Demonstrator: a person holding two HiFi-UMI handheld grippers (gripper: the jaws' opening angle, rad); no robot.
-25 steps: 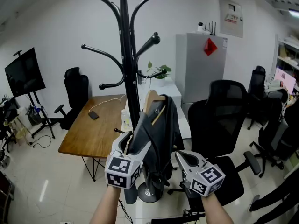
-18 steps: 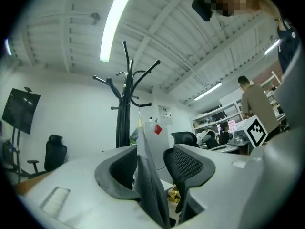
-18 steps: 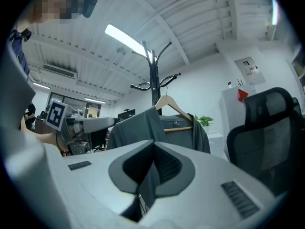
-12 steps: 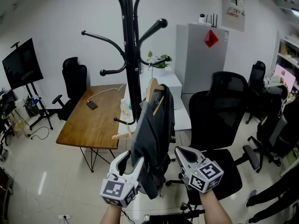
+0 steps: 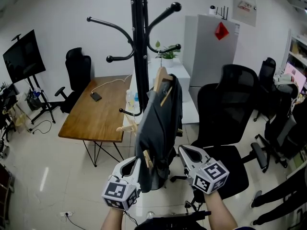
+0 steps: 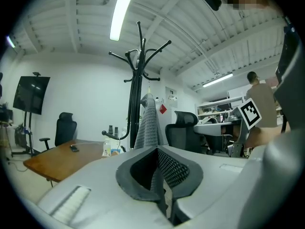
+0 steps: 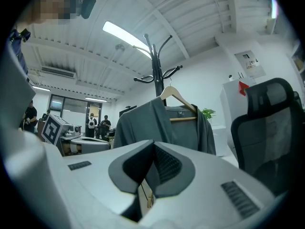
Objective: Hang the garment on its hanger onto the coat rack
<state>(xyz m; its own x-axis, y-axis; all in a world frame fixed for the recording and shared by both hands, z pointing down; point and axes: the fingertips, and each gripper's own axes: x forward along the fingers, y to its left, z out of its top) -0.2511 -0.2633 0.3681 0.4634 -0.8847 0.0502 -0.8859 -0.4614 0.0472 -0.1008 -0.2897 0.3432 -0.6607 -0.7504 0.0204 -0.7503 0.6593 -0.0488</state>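
A dark grey garment [image 5: 160, 128] hangs on a wooden hanger [image 5: 161, 76] hooked on the black coat rack [image 5: 140, 47]. Its lower edge drops between my two grippers. My left gripper [image 5: 135, 161] sits low beside the garment's left hem, jaws shut with nothing between them. My right gripper [image 5: 183, 149] is just right of the garment, also shut and empty. The left gripper view shows its closed jaws [image 6: 157, 149] pointing at the rack [image 6: 137, 80] and the garment [image 6: 148, 123] edge-on. From the right gripper [image 7: 153, 143] I see the garment [image 7: 162, 125] spread on its hanger [image 7: 177, 95].
A wooden table [image 5: 98, 114] stands left of the rack with a phone and cable on it. Black office chairs [image 5: 229, 114] crowd the right side. A white cabinet [image 5: 213, 47] stands behind. A second wooden hanger [image 5: 127, 126] hangs low on the rack. A screen on a stand [image 5: 21, 56] is far left.
The left gripper has come down away from the garment's side and its jaws have closed empty. The garment stays hanging on the rack. The right gripper has barely moved.
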